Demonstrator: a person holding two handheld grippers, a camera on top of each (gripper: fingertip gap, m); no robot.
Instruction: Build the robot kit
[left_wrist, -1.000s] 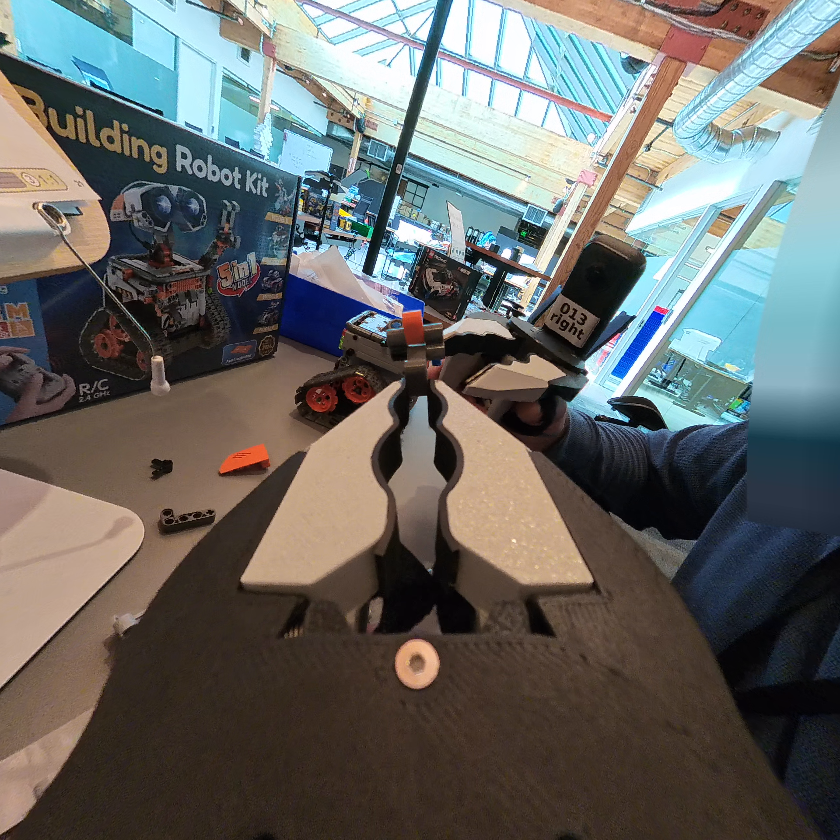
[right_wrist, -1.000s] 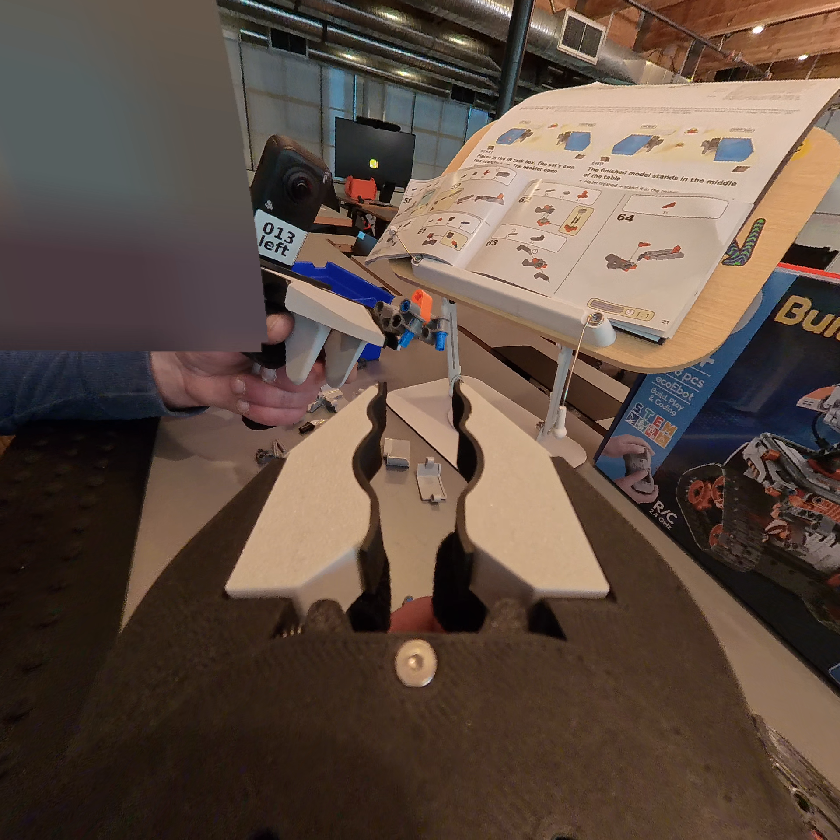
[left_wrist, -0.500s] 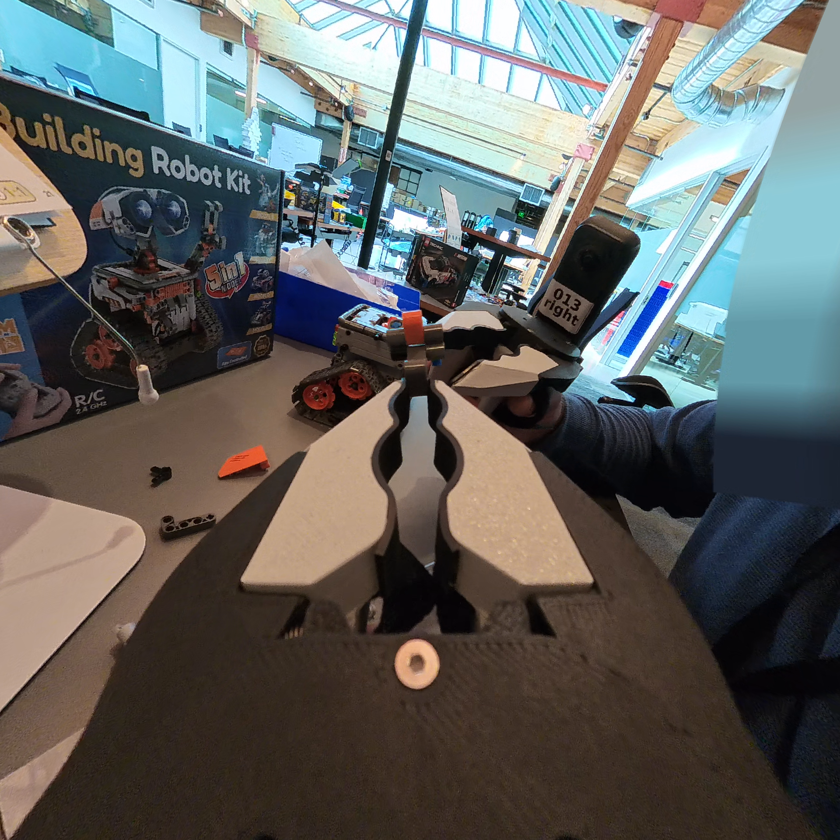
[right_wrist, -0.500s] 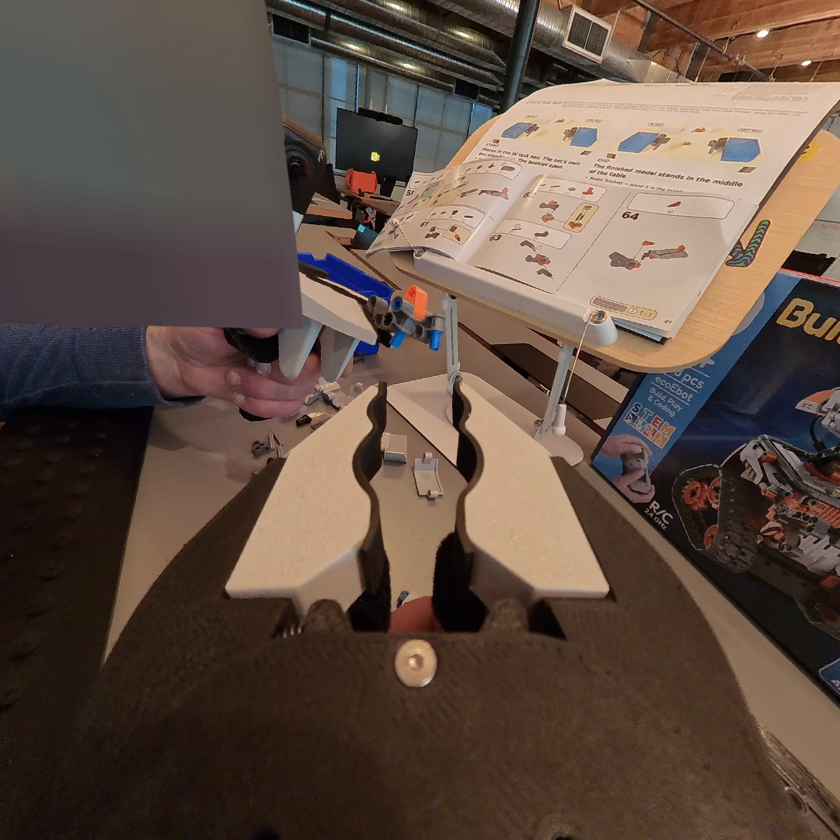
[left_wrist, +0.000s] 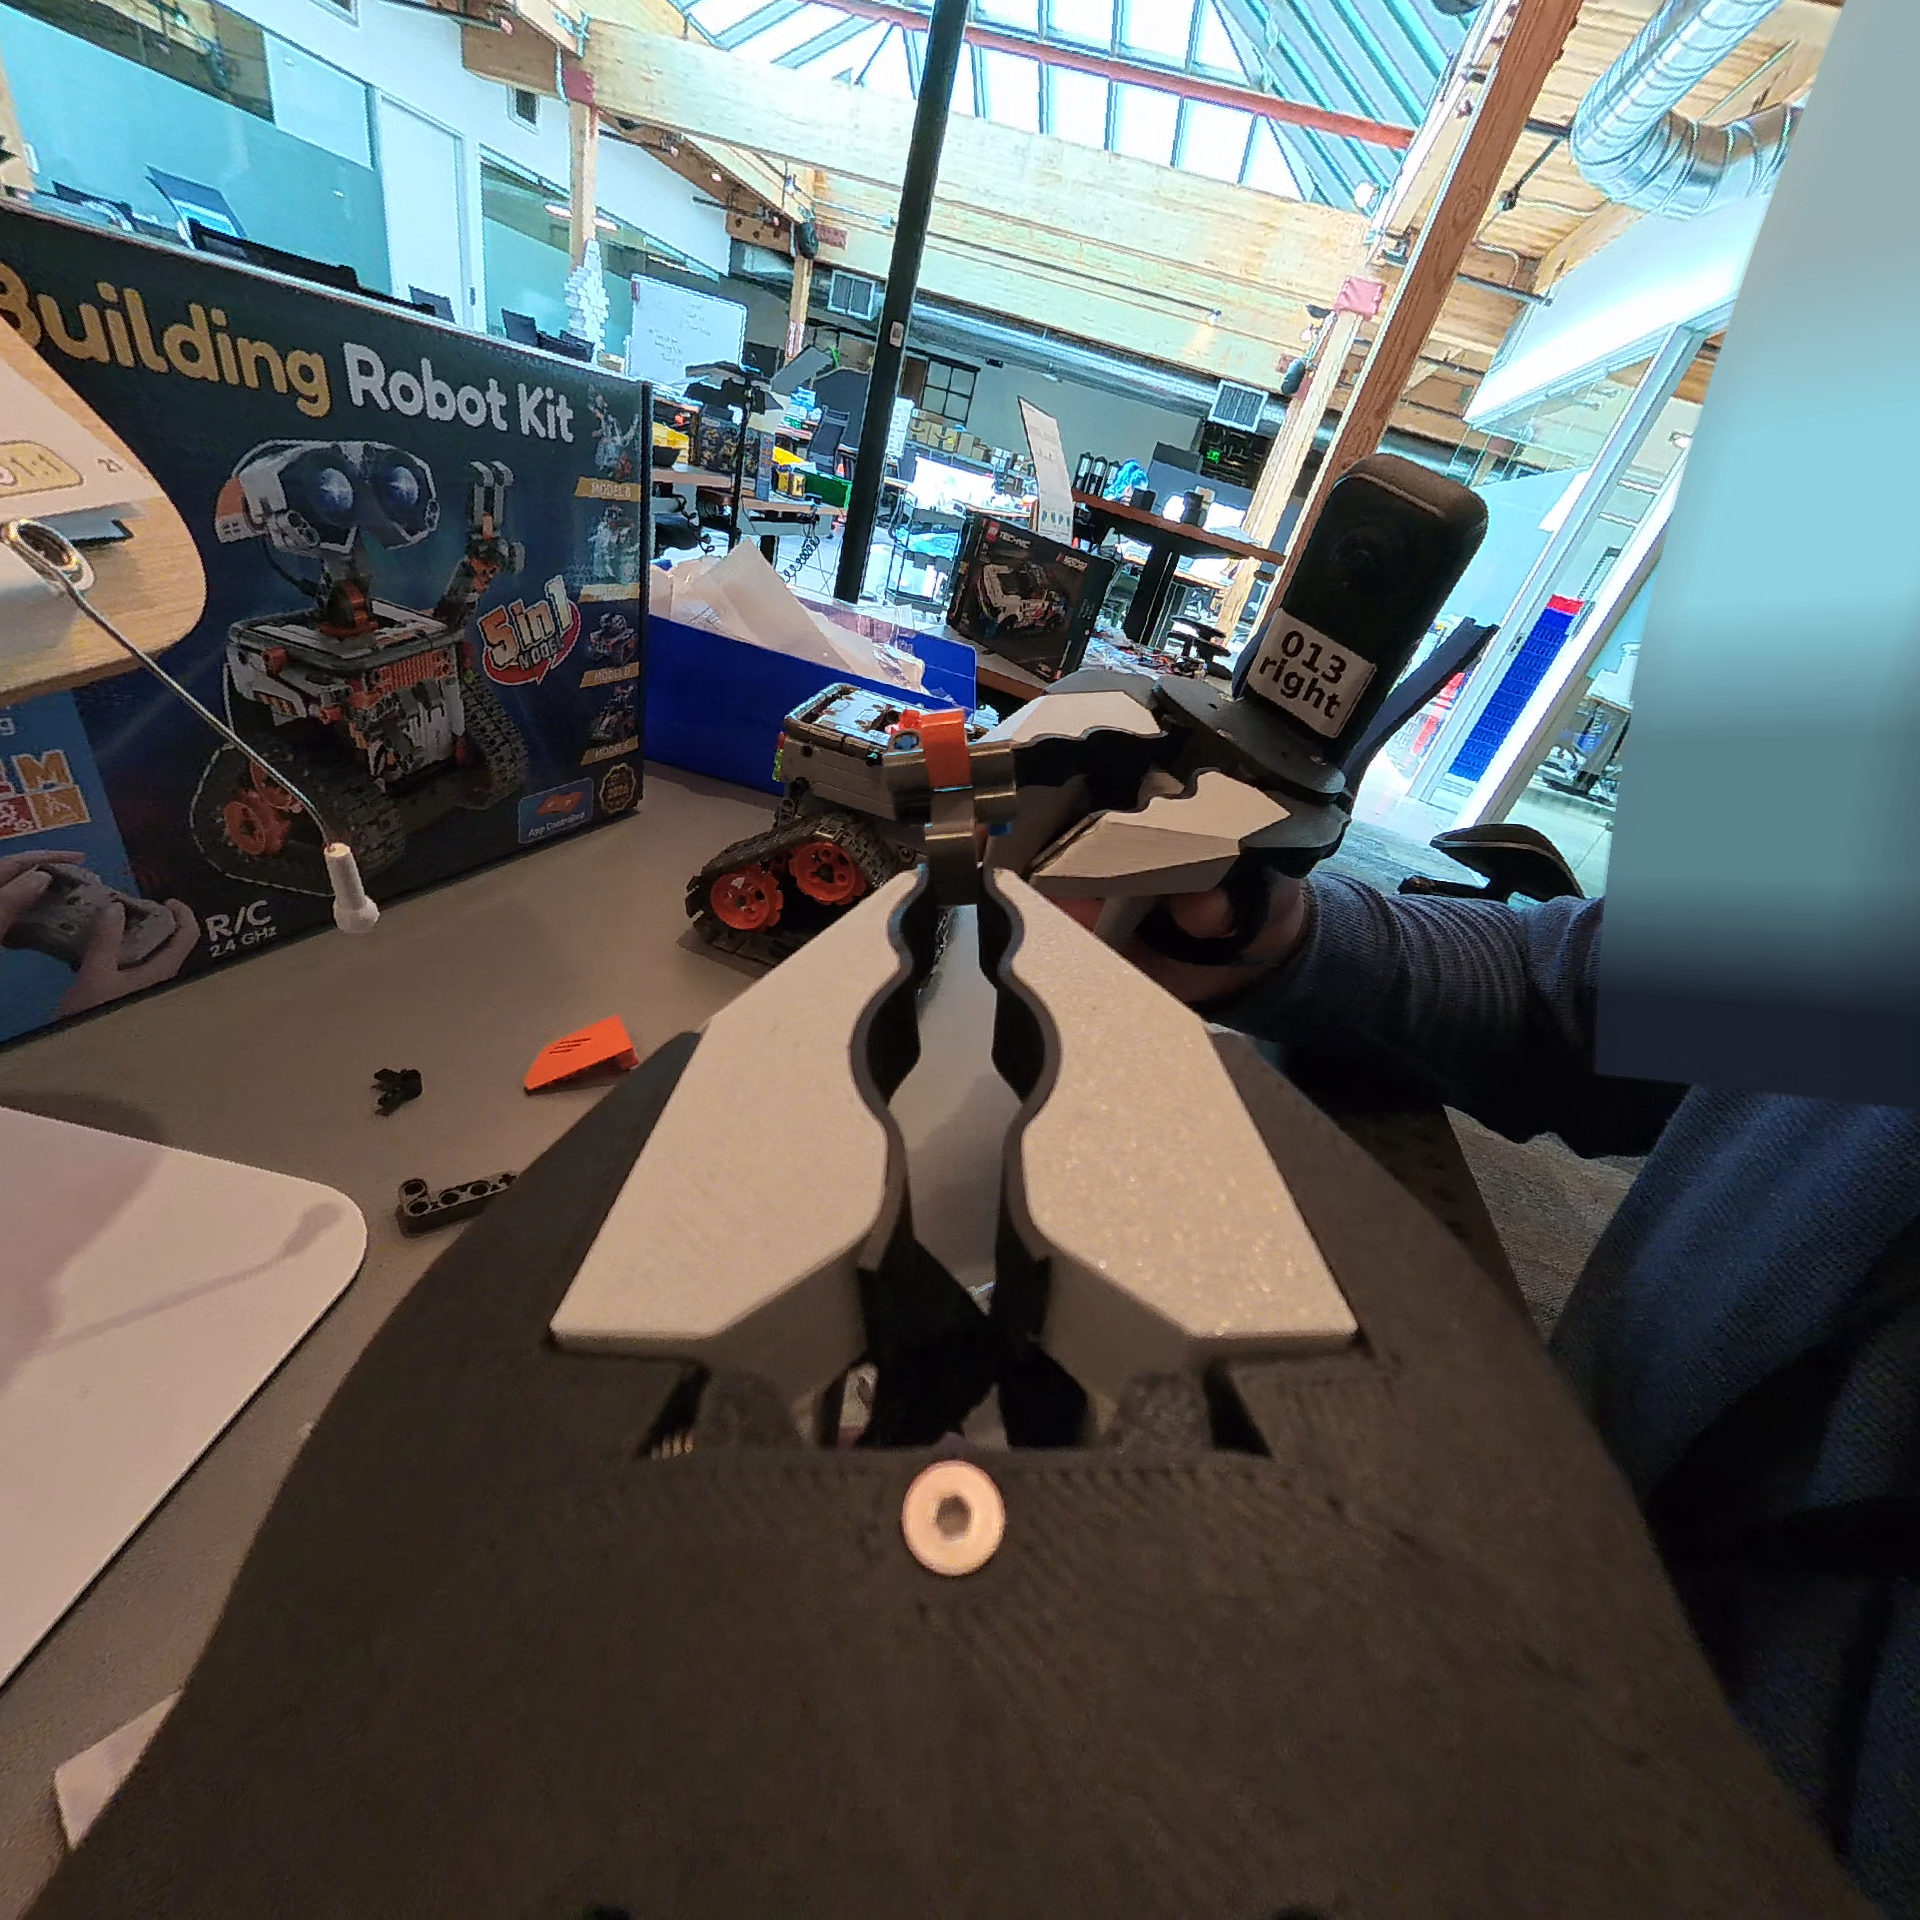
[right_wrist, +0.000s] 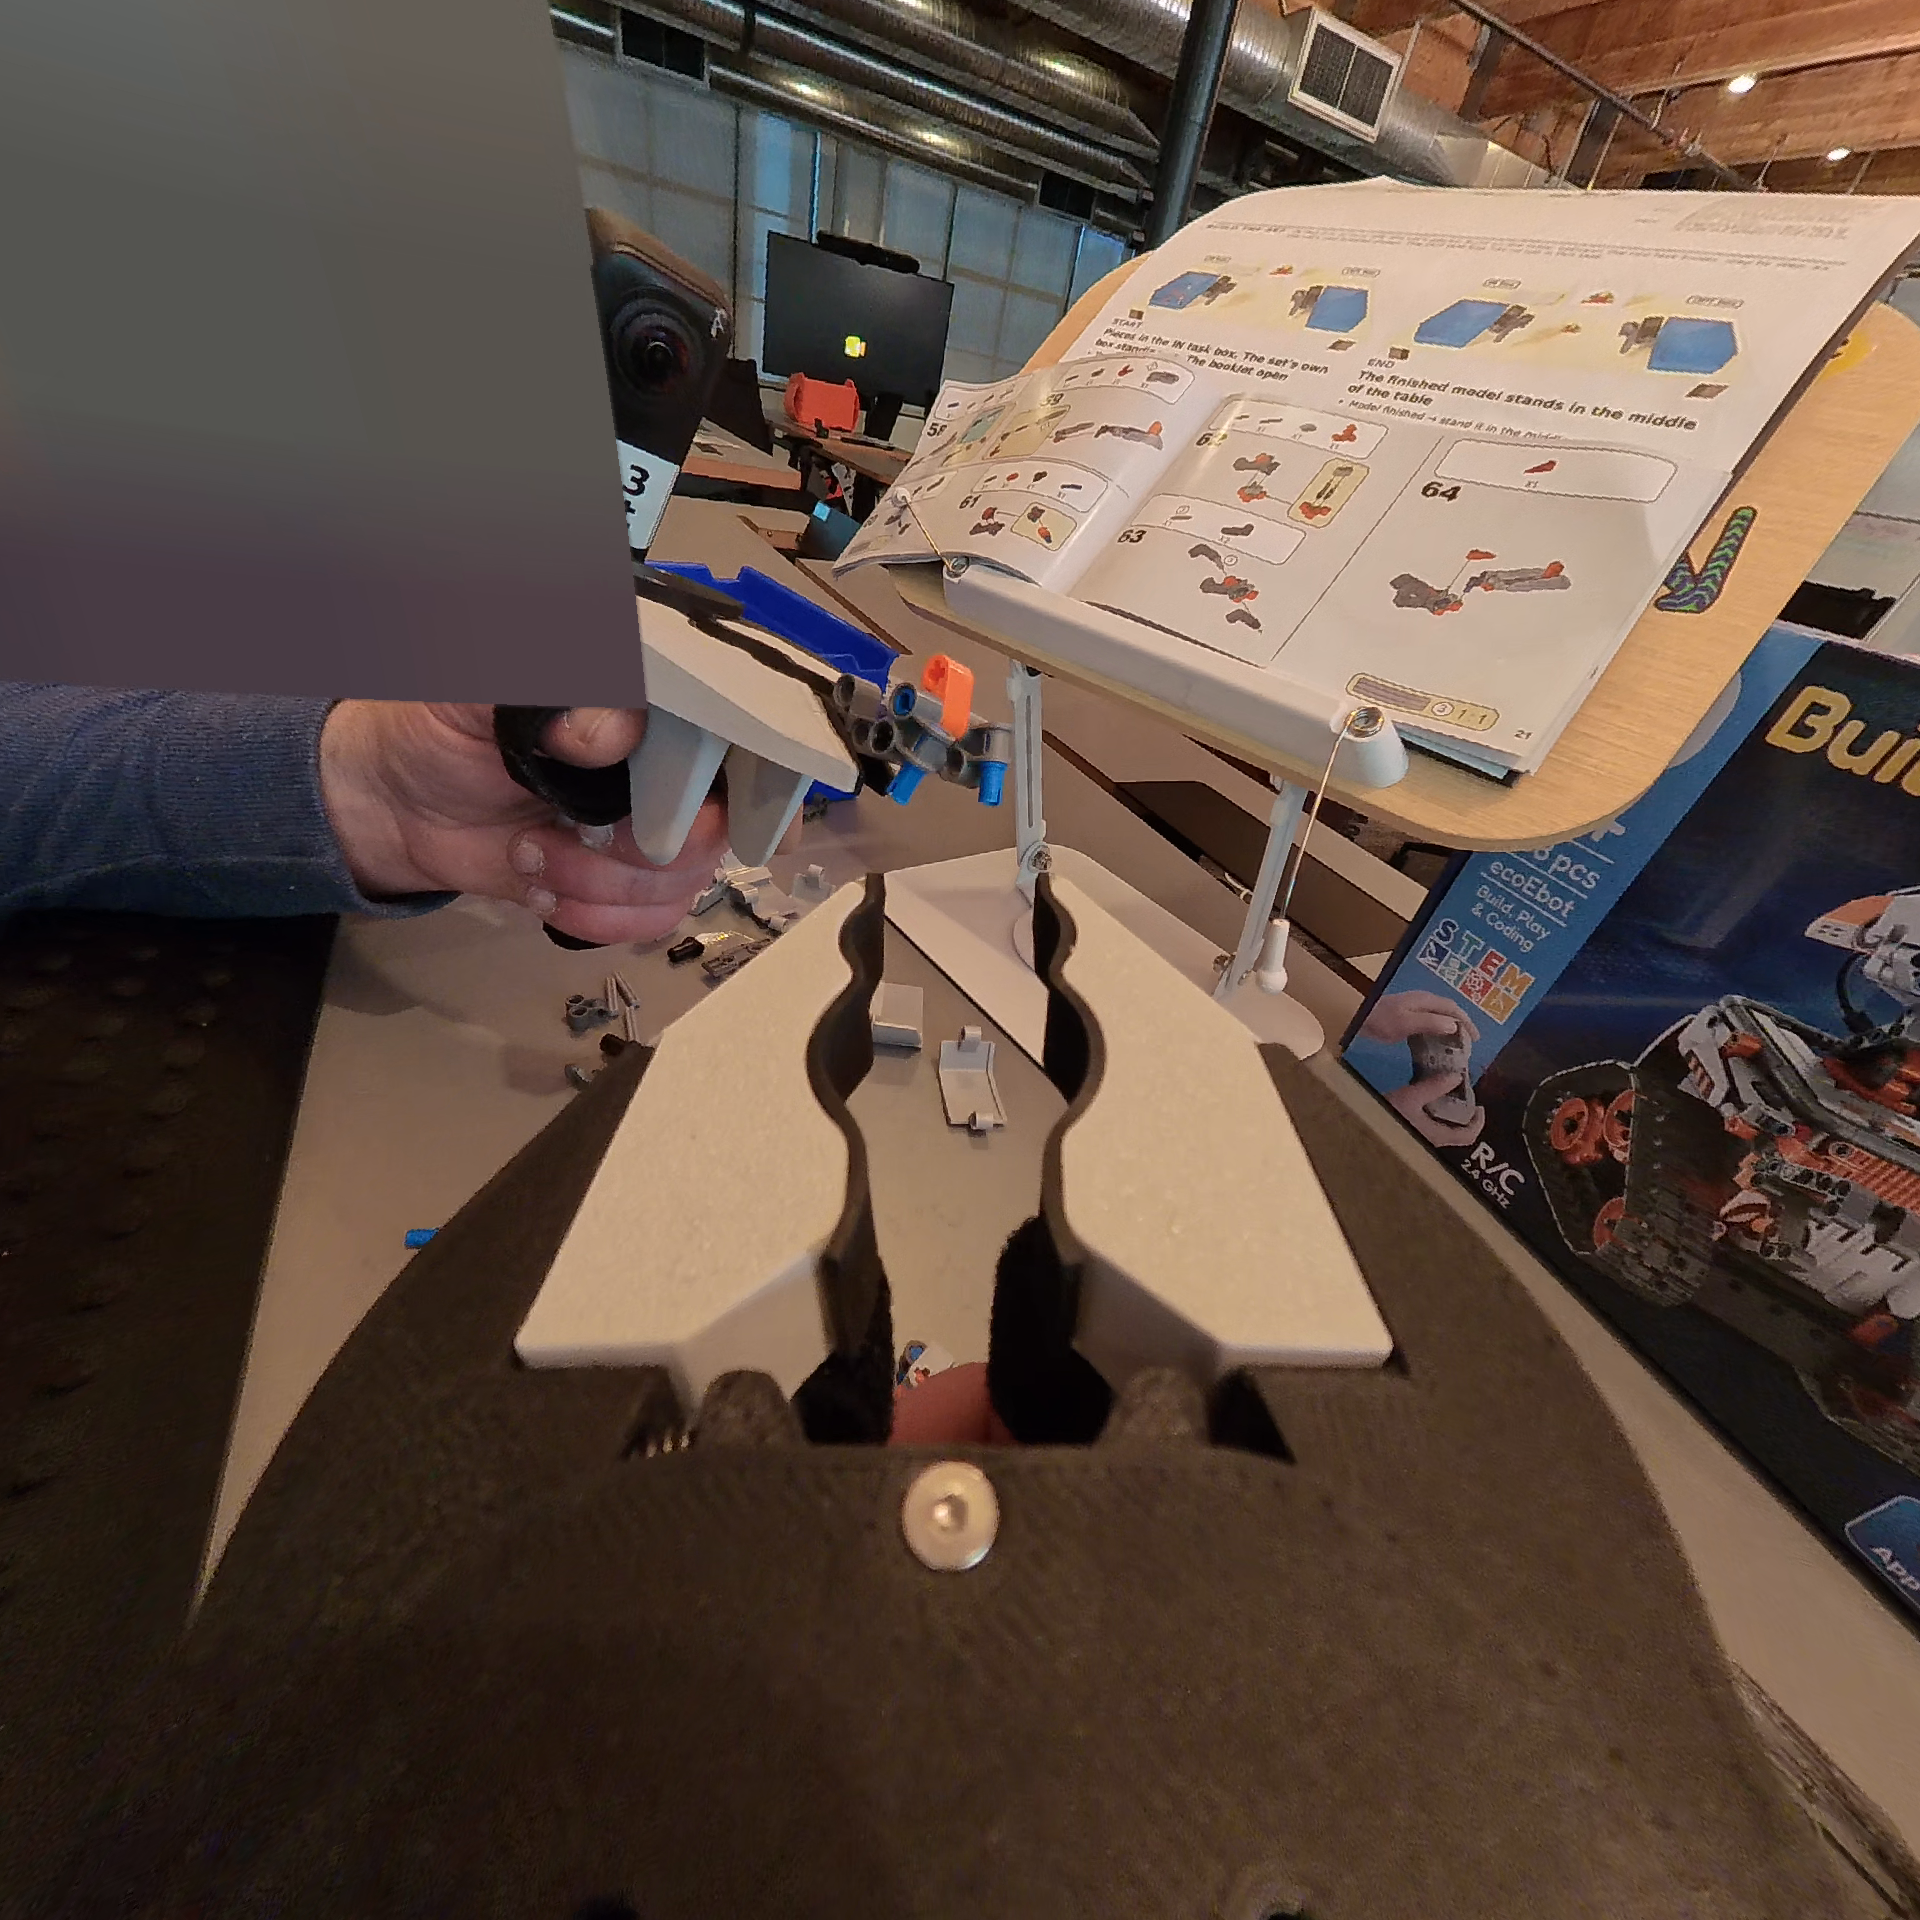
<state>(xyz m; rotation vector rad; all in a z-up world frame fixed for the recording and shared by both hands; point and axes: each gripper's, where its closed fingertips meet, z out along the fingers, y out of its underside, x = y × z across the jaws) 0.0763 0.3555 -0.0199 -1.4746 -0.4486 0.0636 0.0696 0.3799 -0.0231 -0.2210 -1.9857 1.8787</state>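
My left gripper (left_wrist: 953, 883) is shut on a small grey brick assembly (left_wrist: 948, 795) with an orange piece on top, held up above the table. The right wrist view shows that assembly (right_wrist: 925, 727), with blue pins, at the tips of the left gripper (right_wrist: 847, 743). My right gripper (right_wrist: 956, 883) is open and empty, above the table with loose grey parts (right_wrist: 966, 1081) below it. In the left wrist view the right gripper (left_wrist: 1013, 805) sits just right of the held assembly, jaws apart.
A tracked robot model (left_wrist: 821, 831) stands behind the assembly, before a blue bin (left_wrist: 727, 696). The kit box (left_wrist: 312, 582) stands left. An orange piece (left_wrist: 582, 1039) and a black beam (left_wrist: 452, 1195) lie on the table. An open booklet (right_wrist: 1351, 499) rests on a stand.
Both grippers have shifted only slightly. The left still holds the assembly and the right stays open beside it.
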